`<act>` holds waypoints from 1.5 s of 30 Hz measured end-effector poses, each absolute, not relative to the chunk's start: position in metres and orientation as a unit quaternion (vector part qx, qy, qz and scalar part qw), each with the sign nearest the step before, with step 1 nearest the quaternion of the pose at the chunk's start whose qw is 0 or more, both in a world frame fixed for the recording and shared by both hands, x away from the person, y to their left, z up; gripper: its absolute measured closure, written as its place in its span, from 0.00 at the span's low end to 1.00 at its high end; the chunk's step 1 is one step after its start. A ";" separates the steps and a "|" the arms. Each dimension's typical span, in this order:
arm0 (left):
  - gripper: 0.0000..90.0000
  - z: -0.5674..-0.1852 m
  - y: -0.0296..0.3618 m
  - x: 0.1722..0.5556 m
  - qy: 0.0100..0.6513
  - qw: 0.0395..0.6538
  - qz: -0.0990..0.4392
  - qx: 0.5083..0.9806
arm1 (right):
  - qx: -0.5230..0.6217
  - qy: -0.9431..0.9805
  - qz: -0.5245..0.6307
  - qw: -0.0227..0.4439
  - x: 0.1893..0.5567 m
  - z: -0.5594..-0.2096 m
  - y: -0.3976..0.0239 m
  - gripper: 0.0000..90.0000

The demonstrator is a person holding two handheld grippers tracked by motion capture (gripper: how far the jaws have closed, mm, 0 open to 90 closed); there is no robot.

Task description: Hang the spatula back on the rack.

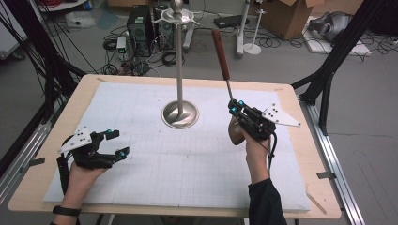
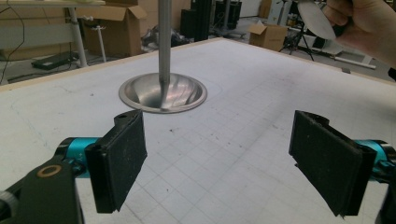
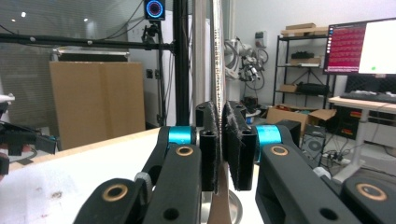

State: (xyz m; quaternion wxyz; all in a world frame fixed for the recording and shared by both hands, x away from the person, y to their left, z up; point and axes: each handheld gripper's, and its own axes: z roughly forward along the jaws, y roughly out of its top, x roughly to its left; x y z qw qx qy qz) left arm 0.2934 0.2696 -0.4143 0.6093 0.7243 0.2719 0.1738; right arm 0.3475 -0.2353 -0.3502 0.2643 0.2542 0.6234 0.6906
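The step in hand seems to be the carrying of a long metal utensil with a dark red-brown wooden handle (image 1: 221, 54) toward the tall polished steel stand with a round dish-shaped base (image 1: 179, 114), which rises in the upper middle of the high view; at its top, hooks spread under a ball, so I judge that the utensil is meant to hang there.

The right claw (image 1: 233, 106), at the centre right of the high view, is clamped on the thin metal shaft of the utensil; in the right gripper view its two black pads (image 3: 209, 140) stand nearly together with the shaft pressed between them. The handle points up and away, toward the top of the frame; the utensil's bowl end lies under the hand (I cannot see it well there).

The left claw (image 1: 116, 143), at the lower left, has its jaws wide apart and holds nothing; it hovers over the white gridded mat (image 1: 141, 164) on the table.

The next move probably calls for lifting the utensil higher and bringing its end to one hook, while keeping the shaft from slipping.
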 end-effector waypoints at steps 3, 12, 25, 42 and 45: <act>0.21 -0.414 0.270 0.293 0.272 0.608 0.174 0.725 | 0.250 0.625 0.690 0.264 0.354 -0.347 -0.231 0.94; 0.21 -0.414 0.272 0.291 0.275 0.611 0.172 0.722 | 0.248 0.618 0.699 0.262 0.365 -0.342 -0.221 0.94; 0.21 -0.415 0.273 0.291 0.275 0.609 0.172 0.724 | 0.244 0.613 0.708 0.252 0.378 -0.338 -0.213 0.94; 0.21 -0.415 0.277 0.291 0.277 0.610 0.173 0.721 | 0.238 0.607 0.721 0.234 0.393 -0.336 -0.203 0.94; 0.21 -0.415 0.277 0.291 0.278 0.610 0.174 0.721 | 0.241 0.608 0.720 0.233 0.395 -0.336 -0.203 0.94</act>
